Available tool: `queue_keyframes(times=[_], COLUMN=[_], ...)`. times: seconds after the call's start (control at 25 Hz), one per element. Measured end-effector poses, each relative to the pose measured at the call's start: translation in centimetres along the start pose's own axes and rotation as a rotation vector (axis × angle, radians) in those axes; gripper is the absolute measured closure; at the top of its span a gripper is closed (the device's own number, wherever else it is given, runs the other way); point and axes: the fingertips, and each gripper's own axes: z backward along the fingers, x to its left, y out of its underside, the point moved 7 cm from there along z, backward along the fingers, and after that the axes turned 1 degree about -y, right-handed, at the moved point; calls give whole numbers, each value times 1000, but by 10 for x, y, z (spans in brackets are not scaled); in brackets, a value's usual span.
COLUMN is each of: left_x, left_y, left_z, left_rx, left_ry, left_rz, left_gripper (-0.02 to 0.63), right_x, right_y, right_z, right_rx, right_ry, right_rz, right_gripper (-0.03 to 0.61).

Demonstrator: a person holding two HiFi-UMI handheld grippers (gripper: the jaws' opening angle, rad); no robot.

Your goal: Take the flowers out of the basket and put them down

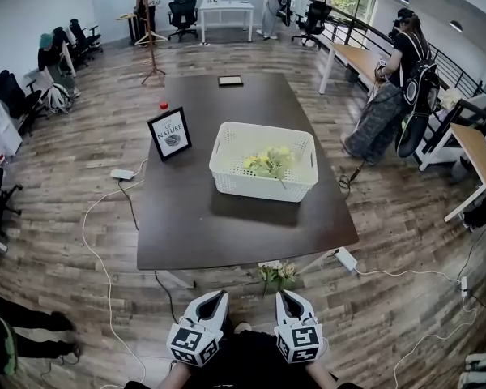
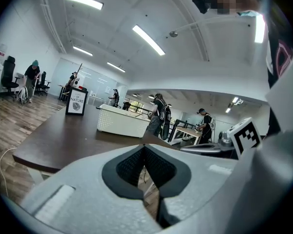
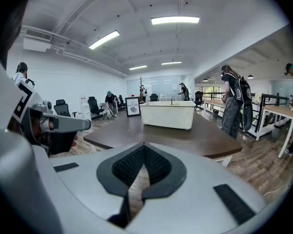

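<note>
Step in hand: approach, nothing grasped yet; left gripper (image 1: 218, 297) and right gripper (image 1: 285, 297) both clenched on nothing, held low, short of dark table (image 1: 194, 221); yellow-green flowers (image 1: 269, 162) lie inside white basket (image 1: 227, 181) mid-table, well apart from both; second flower bunch (image 1: 277, 273) shows just past near table edge. Next move likely: reach forward, spread jaws, descend over basket rim onto stems.

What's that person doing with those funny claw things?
A person stands at the near end of the dark table, holding a gripper in each hand. Both the left gripper and right gripper are shut and empty. The flowers lie in the white basket on the table, untouched.
</note>
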Motion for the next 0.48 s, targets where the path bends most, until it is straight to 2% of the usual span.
queue_keyframes(times=[0.24, 0.48], left_x=[6, 18], left_y=[4, -4], left_z=[-4, -26], left_rx=[17, 44], left_ry=[6, 56], left_rz=[4, -10], left_gripper=[604, 604], right_x=[-1, -7], right_y=[8, 7], right_z=[-3, -16], right_rx=[20, 35], right_ry=[4, 40], right_rz=[-31, -72], right_gripper=[572, 572])
